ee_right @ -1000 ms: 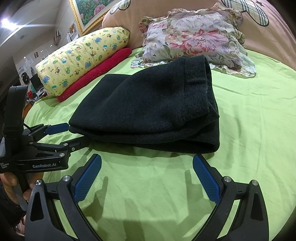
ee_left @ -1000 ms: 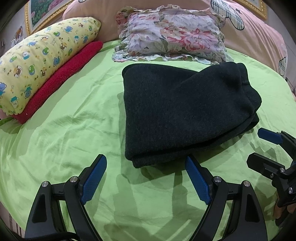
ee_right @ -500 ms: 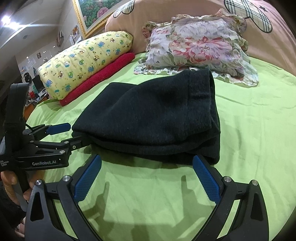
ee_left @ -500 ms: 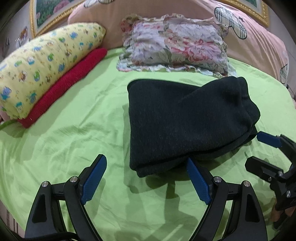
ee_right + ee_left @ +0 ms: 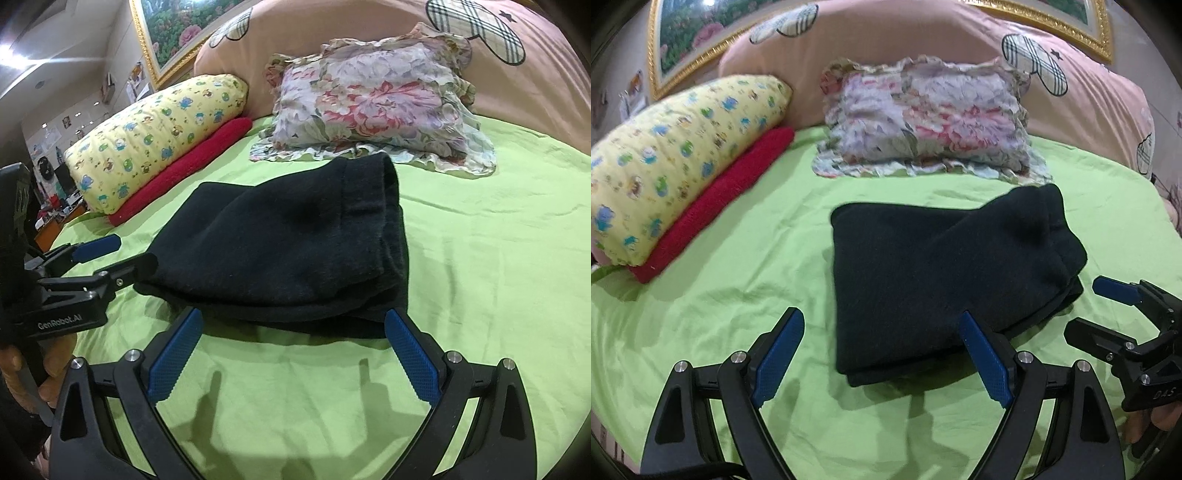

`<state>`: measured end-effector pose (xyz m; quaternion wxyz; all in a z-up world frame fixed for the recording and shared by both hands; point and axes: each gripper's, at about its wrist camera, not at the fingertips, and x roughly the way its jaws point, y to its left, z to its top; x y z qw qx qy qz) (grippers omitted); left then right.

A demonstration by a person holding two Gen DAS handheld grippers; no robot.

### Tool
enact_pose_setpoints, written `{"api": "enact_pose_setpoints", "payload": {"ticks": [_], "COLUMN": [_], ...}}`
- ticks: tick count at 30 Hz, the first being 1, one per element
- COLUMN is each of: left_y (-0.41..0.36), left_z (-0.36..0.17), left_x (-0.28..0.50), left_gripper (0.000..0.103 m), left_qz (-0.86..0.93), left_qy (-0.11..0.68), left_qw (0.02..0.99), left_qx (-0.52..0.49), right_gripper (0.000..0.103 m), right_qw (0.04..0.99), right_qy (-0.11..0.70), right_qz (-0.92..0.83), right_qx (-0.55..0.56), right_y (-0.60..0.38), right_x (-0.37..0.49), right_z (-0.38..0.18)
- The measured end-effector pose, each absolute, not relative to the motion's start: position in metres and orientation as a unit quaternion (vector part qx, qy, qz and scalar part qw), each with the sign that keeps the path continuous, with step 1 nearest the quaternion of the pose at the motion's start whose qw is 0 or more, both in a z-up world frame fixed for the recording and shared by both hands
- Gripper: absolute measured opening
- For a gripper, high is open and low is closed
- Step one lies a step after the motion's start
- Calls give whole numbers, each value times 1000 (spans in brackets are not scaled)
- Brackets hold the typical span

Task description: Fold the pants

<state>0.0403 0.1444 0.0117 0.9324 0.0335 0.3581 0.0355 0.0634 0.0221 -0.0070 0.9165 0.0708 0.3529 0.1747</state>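
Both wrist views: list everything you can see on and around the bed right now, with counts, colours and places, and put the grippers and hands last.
pants: one, black, folded, middle of the sheet
sheet: one, lime green, covers the bed
floral pillow: one, pink and grey, ruffled, behind the pants
yellow pillow: one, cartoon print, resting on the red towel
red towel: one, along the yellow pillow
pink cushion: one, plaid patches, at the back
framed picture: gold frame, on the wall
left gripper: black, blue pads, open, empty
right gripper: black, blue pads, open, empty
hand: partly seen, holding the left gripper
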Motion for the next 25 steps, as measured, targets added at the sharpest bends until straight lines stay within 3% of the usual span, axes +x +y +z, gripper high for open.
{"api": "enact_pose_setpoints", "payload": {"ticks": [25], "left_y": [142], "left_z": [5], "left_x": [54], "left_gripper": [88], "left_qz": [38], "left_qy": [385], "left_qw": [922], "left_qx": [24], "right_gripper": [99], "right_qw": [917], "right_qy": [350], "right_qz": [167], "right_qx": [89], "right_y": [9], "right_x": [69], "right_z": [-4]}}
